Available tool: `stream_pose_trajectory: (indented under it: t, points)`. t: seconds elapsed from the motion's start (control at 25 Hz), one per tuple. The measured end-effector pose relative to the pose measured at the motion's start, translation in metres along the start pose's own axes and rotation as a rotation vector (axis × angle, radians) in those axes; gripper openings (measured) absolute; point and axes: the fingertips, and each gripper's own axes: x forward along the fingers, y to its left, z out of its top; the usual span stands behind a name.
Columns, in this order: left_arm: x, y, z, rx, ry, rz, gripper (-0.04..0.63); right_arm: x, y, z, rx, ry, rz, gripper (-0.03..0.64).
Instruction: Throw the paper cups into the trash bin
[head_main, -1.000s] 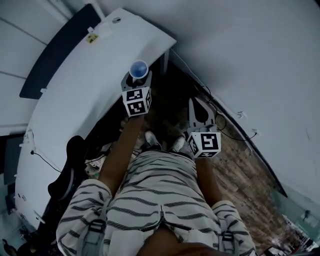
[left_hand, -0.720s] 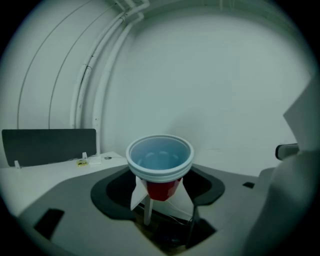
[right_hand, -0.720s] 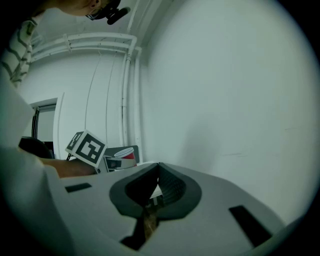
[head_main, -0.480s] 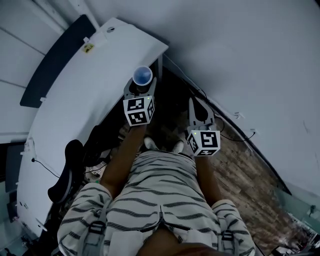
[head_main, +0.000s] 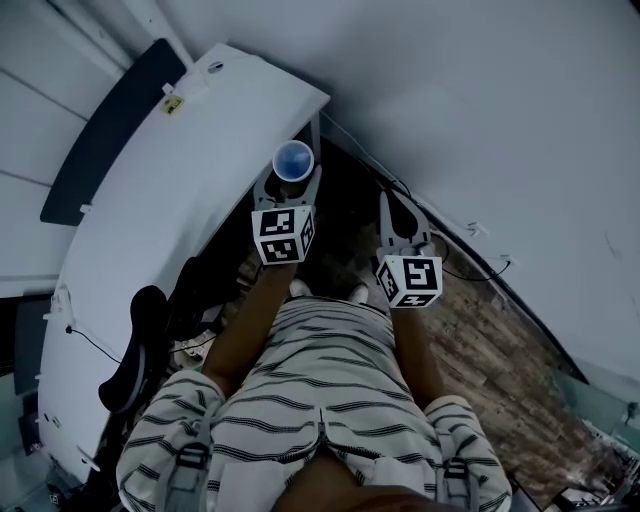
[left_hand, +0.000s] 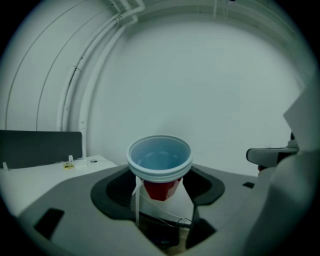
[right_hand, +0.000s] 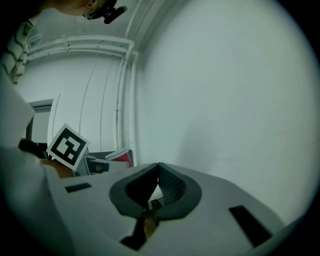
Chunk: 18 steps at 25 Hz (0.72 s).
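In the head view, the left gripper holds a cup upright just past the right edge of the white bench, over the dark gap beside it. The right gripper hangs to its right above the wooden floor, near the wall.

In the left gripper view, the fingers clamp the red cup's lower body from both sides. Its white rim and pale blue inside face up. The bench lies at the left.

In the right gripper view, that gripper's fingers meet at the tips with nothing between them. To the left are the left gripper's marker cube and the cup's red side.
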Motion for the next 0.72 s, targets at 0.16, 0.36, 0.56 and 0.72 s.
stream_pose_trajectory:
  t: [0.16, 0.36, 0.56, 0.72]
  points:
    - [0.0, -0.014, 0.002, 0.006, 0.001, -0.033, 0.311, -0.003, -0.007, 0.001, 0.001, 0.0, -0.021, 0.009]
    - [0.002, -0.032, 0.0, 0.02, 0.004, -0.07, 0.311, -0.005, -0.015, -0.001, 0.007, 0.002, -0.042, 0.009]
    - [0.009, -0.048, -0.008, 0.028, 0.024, -0.101, 0.311, -0.009, -0.024, -0.003, 0.014, 0.01, -0.061, 0.009]
    - [0.014, -0.06, -0.018, 0.036, 0.052, -0.119, 0.311, -0.013, -0.032, -0.009, 0.028, 0.021, -0.071, 0.009]
